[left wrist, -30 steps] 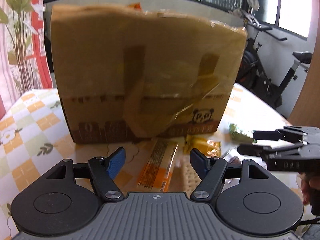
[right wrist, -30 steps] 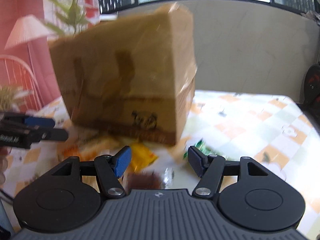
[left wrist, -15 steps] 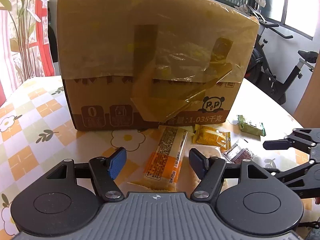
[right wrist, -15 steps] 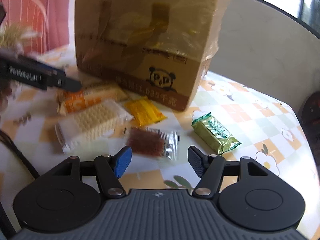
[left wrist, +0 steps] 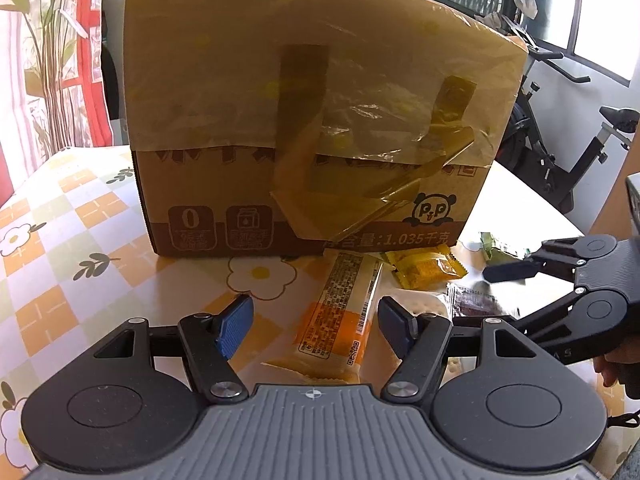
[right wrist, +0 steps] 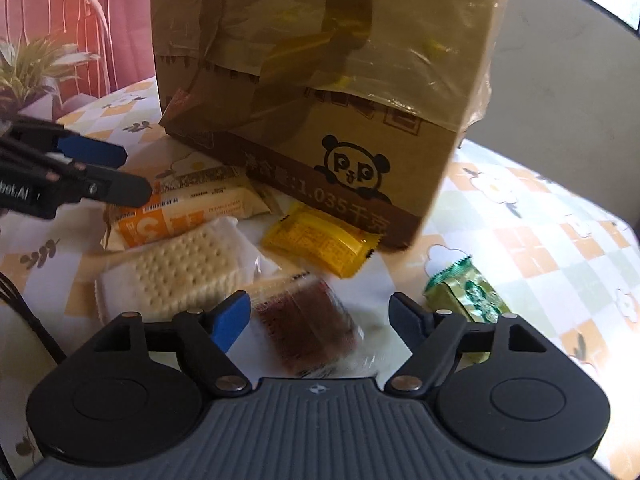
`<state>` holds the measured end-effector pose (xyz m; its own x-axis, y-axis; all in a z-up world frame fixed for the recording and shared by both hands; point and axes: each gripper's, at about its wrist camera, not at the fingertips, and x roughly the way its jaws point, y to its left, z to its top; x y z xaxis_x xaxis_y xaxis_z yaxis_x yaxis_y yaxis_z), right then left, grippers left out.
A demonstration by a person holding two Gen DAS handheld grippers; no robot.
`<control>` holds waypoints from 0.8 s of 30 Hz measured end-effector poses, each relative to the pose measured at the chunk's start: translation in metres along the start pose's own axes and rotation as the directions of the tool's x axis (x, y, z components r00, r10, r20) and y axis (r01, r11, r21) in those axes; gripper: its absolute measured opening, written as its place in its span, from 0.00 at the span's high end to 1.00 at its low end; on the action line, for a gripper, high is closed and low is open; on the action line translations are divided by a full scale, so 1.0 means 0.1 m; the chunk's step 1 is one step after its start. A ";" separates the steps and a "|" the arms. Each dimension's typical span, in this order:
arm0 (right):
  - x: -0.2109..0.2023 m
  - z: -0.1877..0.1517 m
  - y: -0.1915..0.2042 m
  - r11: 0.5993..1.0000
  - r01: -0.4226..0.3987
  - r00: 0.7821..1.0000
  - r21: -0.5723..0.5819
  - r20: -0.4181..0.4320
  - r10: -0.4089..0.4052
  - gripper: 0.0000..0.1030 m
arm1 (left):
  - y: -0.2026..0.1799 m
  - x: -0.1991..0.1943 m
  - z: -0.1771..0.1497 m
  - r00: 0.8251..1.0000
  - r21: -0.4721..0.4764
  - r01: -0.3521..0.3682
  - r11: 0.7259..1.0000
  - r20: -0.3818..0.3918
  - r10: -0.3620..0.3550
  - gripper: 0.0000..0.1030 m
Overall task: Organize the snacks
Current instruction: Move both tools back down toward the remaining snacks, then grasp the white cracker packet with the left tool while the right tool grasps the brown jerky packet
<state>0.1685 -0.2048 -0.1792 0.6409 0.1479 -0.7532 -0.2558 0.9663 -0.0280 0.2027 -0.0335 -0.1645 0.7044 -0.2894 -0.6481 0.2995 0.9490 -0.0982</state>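
Right gripper (right wrist: 320,316): jaws opening, nothing pressed between the pads; the dark brown snack in clear wrap (right wrist: 310,326) lies on the table between them.
Left gripper (left wrist: 316,326): jaws apart and empty, poised over the orange-and-white snack bar (left wrist: 340,312).
Step in hand: by my reading, the approach to a first pick; every snack lies loose on the table, none yet sorted.
Next move: likely lower the right jaws around the brown packet and close; the crinkly wrap may slip.
Other snacks: the white cracker pack (right wrist: 180,272) sits just beside the brown packet, partly over the orange bar; the yellow packet (right wrist: 320,240) lies against the foot of the box; the green packet (right wrist: 466,294) lies near the right finger.
Cardboard box (right wrist: 320,80): taped, upright behind the snacks; whether its top is open cannot be told.
In the way: the cracker pack crowds the left finger; the two grippers work close together.
Table (left wrist: 60,240): covered in a flowered check cloth.
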 end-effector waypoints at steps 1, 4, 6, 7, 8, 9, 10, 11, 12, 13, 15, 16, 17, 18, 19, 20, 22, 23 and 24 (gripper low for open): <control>0.00 0.00 -0.02 1.000 -0.017 1.000 0.019 -0.001 0.017 0.28 | 0.00 0.00 0.00 1.000 -0.003 0.001 1.000 0.001 -0.001 0.31; -0.05 -0.04 0.03 1.000 -0.014 1.000 0.028 0.007 0.014 0.30 | -0.01 -0.02 -0.01 1.000 -0.002 0.008 1.000 0.007 -0.008 0.31; -0.10 -0.09 0.08 0.999 -0.016 1.000 0.032 0.018 0.015 0.30 | -0.03 -0.04 -0.01 1.000 0.001 0.015 1.000 0.010 -0.015 0.32; -0.12 -0.12 0.10 0.999 -0.015 1.000 0.034 0.027 0.014 0.31 | -0.04 -0.04 -0.02 1.000 0.002 0.019 1.000 0.012 -0.019 0.32; -0.15 -0.15 0.13 0.999 -0.011 0.999 0.038 0.040 0.010 0.34 | -0.05 -0.05 -0.03 1.000 0.006 0.024 1.000 0.014 -0.024 0.33; -0.17 -0.17 0.14 0.999 -0.012 0.999 0.040 0.052 0.010 0.40 | -0.07 -0.06 -0.04 0.999 0.011 0.030 0.999 0.015 -0.031 0.36; -0.18 -0.18 0.16 0.999 -0.014 0.998 0.041 0.064 0.012 0.43 | -0.09 -0.06 -0.04 0.999 0.015 0.036 0.999 0.014 -0.036 0.36; -0.19 -0.19 0.17 0.999 -0.014 0.997 0.042 0.074 0.011 0.52 | -0.11 -0.07 -0.05 0.999 0.020 0.040 0.999 0.013 -0.041 0.37; -0.20 -0.20 0.19 0.999 -0.012 0.997 0.050 0.082 0.008 0.56 | -0.13 -0.07 -0.06 0.999 0.026 0.045 0.999 0.013 -0.045 0.38; -0.20 -0.21 0.19 0.998 -0.011 0.996 0.065 0.089 0.005 0.56 | -0.14 -0.08 -0.08 0.999 0.030 0.049 0.998 0.013 -0.050 0.39; -0.21 -0.26 0.21 0.994 -0.013 0.993 0.105 0.116 0.001 0.58 | -0.15 -0.09 -0.09 0.998 0.035 0.058 0.998 0.013 -0.059 0.44; -0.22 -0.29 0.22 0.994 -0.008 0.992 0.112 0.128 -0.007 0.59 | -0.16 -0.10 -0.10 0.998 0.034 0.065 0.997 0.014 -0.065 0.45; -0.23 -0.30 0.22 0.993 0.003 0.991 0.117 0.135 -0.019 0.61 | -0.17 -0.11 -0.10 0.997 0.035 0.074 0.997 0.016 -0.075 0.48; -0.26 -0.31 0.21 0.992 0.018 0.989 0.128 0.140 -0.036 0.61 | -0.17 -0.11 -0.11 0.996 0.039 0.083 0.996 0.017 -0.084 0.48; -0.29 -0.33 0.18 0.989 0.027 0.987 0.142 0.150 -0.048 0.61 | -0.19 -0.12 -0.11 0.996 0.045 0.089 0.995 0.019 -0.090 0.48; -0.31 -0.34 0.15 0.986 0.023 0.985 0.164 0.162 -0.050 0.61 | -0.21 -0.12 -0.11 0.995 0.055 0.096 0.994 0.022 -0.097 0.48; -0.33 -0.35 0.07 0.975 0.029 0.982 0.219 0.175 -0.069 0.61 | -0.26 -0.13 -0.11 0.993 0.070 0.111 0.991 0.023 -0.113 0.49; -0.34 -0.37 0.02 0.968 0.032 0.980 0.250 0.182 -0.080 0.61 | -0.29 -0.14 -0.12 0.992 0.075 0.121 0.990 0.024 -0.123 0.49; -0.36 -0.38 -0.01 0.961 0.034 0.978 0.275 0.190 -0.089 0.61 | -0.31 -0.14 -0.12 0.991 0.080 0.131 0.988 0.023 -0.133 0.49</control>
<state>0.1184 -0.2193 -0.1774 0.7871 0.0985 -0.6090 -0.0249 0.9914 0.1282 0.1761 -0.0579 -0.1612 0.6725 -0.4159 -0.6121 0.4400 0.8898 -0.1212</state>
